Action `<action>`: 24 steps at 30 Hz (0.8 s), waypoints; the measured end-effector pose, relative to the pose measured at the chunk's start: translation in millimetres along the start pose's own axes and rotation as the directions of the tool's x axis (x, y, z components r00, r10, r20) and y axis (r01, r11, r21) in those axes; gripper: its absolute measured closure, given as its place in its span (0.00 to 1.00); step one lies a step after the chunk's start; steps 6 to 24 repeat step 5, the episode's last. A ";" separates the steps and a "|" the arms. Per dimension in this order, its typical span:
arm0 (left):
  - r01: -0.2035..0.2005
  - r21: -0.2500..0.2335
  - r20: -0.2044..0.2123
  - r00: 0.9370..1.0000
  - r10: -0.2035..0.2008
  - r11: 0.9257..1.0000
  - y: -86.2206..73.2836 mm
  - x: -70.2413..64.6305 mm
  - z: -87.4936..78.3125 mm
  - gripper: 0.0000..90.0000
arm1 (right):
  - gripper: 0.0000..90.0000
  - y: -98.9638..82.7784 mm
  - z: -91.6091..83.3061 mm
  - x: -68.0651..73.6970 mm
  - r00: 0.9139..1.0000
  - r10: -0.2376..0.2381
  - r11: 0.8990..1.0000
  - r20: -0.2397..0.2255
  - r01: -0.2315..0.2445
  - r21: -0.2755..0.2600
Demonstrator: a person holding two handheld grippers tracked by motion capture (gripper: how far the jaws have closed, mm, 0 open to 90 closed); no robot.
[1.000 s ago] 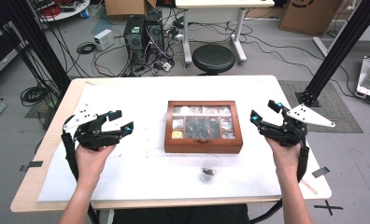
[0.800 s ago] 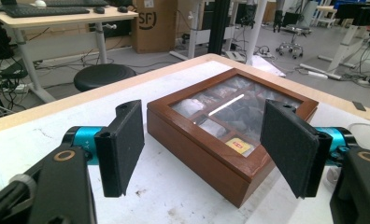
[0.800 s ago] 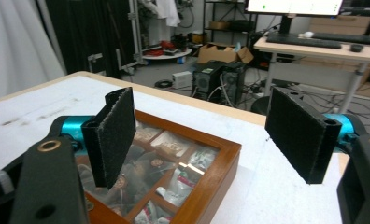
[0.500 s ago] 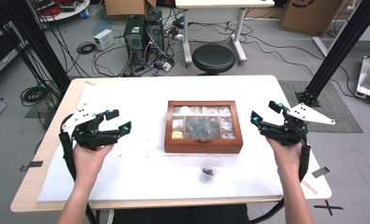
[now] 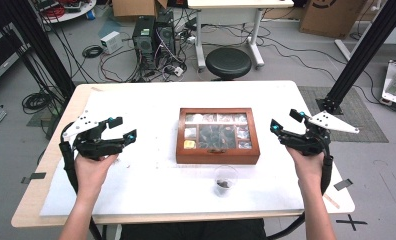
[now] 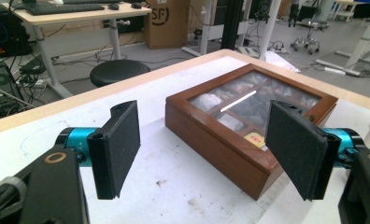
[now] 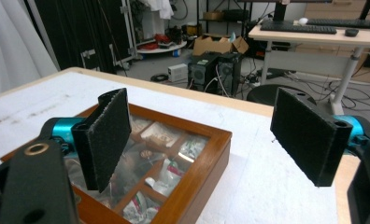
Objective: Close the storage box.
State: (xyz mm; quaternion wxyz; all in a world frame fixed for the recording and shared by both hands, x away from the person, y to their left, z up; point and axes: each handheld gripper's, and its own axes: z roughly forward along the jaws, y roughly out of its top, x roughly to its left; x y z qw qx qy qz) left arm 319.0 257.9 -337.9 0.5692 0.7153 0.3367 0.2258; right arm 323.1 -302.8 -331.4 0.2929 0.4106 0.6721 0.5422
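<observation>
Item: wooden compartment box [image 5: 217, 135], glass lid shut, centre of table [image 5: 151, 100]; small clear cup [image 5: 225, 180] w/ dark bits just in front, nearer the person. Left claw [image 5: 120, 128] spread, empty, well left of box; vs. 1 s ago it's drifted slightly outward/back. Right claw [image 5: 286, 120] spread, empty, right of box, unchanged; nothing gripped yet, approach prob. not begun.

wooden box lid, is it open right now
No, the wooden box has its glass-topped lid lying flat and shut on the table, with both grippers held off to its sides.
</observation>
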 end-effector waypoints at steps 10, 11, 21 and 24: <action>0.005 0.003 -0.017 1.000 -0.005 1.000 -1.5 3.2 -1.0 0.29 | 0.23 -0.8 1.4 -1.7 1.000 0.011 1.000 0.003 -0.011 0.001; 0.005 0.003 -0.017 1.000 -0.005 1.000 -1.5 3.2 -1.0 0.29 | 0.23 -0.8 1.4 -1.7 1.000 0.011 1.000 0.003 -0.011 0.001; 0.005 0.003 -0.017 1.000 -0.005 1.000 -1.5 3.2 -1.0 0.29 | 0.23 -0.8 1.4 -1.7 1.000 0.011 1.000 0.003 -0.011 0.001; 0.005 0.003 -0.017 1.000 -0.005 1.000 -1.5 3.2 -1.0 0.29 | 0.23 -0.8 1.4 -1.7 1.000 0.011 1.000 0.003 -0.011 0.001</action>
